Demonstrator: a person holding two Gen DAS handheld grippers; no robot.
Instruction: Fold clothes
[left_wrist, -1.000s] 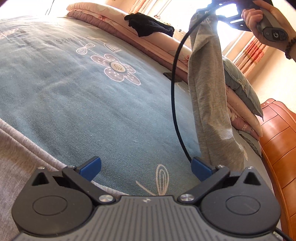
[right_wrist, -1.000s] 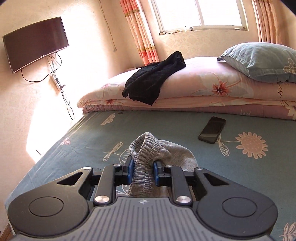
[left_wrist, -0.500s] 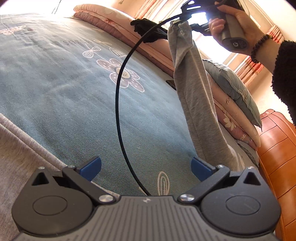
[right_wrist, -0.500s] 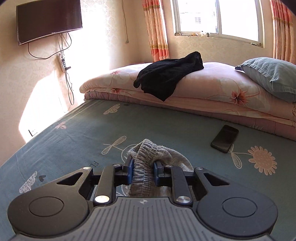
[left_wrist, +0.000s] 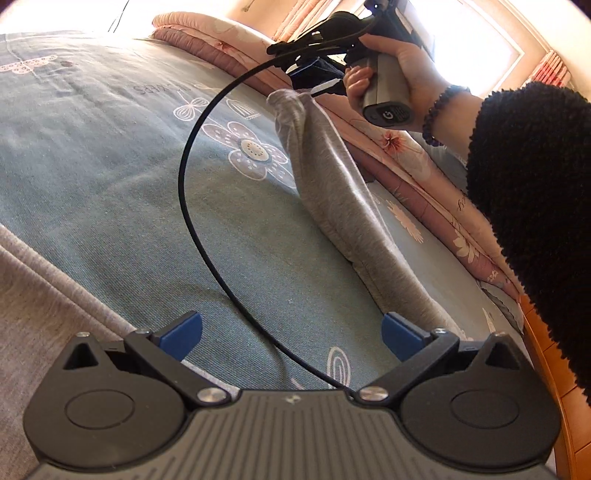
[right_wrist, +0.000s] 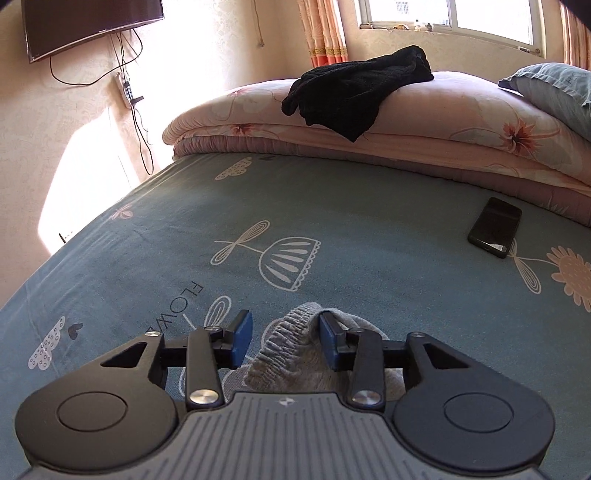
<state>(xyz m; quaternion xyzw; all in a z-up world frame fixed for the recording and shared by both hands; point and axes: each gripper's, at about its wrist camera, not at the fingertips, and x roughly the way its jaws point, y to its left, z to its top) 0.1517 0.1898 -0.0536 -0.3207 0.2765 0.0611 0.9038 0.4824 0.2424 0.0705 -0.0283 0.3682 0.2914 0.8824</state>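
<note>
Although its jaws stand parted, the right gripper (right_wrist: 285, 341) has the grey garment's (left_wrist: 343, 199) ribbed cuff (right_wrist: 284, 343) loose between them, so it is the nearer tool. The garment's long axis runs across the bed sheet (left_wrist: 110, 177) from that far cuff toward the near right, ending beside the wide-open, empty left gripper (left_wrist: 291, 338).

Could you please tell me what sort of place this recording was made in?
It looks like a home bedroom: a bed with a flowered sheet, folded quilts and a pillow stacked at its far end, and a television mounted on the wall.
</note>
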